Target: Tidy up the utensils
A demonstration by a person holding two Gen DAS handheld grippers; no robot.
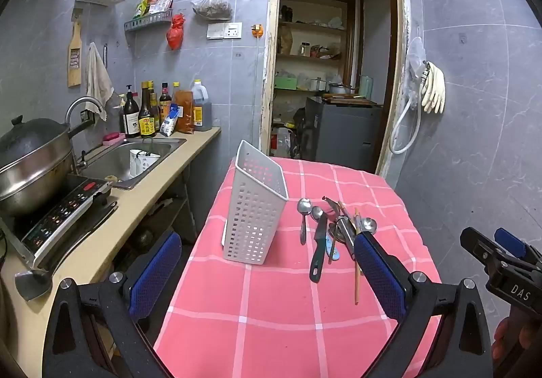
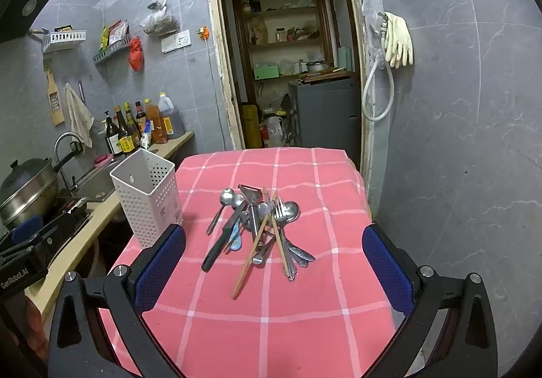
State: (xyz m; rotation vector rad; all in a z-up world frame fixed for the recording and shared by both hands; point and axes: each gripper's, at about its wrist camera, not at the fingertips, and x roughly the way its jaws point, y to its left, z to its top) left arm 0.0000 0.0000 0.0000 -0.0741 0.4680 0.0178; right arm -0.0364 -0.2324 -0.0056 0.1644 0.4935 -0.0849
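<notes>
Right wrist view first: we see our right claw [image 2: 274, 273] with its blue pads spread wide apart and nothing between them, hanging over the near part of the bench [image 2: 271, 327] under its pink checked cloth. Our landmark is the white perforated holder [image 2: 147, 200], standing upright at the cloth's left edge. Just right of the holder lies the utensil pile [image 2: 261, 225]: spoons, a fork, a black-handled knife [image 2: 222, 242] and wooden chopsticks [image 2: 255, 246] crossed over one another, touching, apart from the holder. No object stands between our claw and the pile.

From the left wrist view, our left claw [image 1: 267, 276] is likewise spread wide and empty, with the holder [image 1: 254, 208] straight ahead and the pile [image 1: 332, 229] to its right. Left of the holder, off the cloth, runs a kitchen counter [image 1: 101, 235] with a sink [image 1: 132, 158], a lidded pot [image 1: 30, 161] and sauce bottles [image 1: 159, 110]. Behind the holder opens a doorway [image 1: 332, 56] onto shelves.
</notes>
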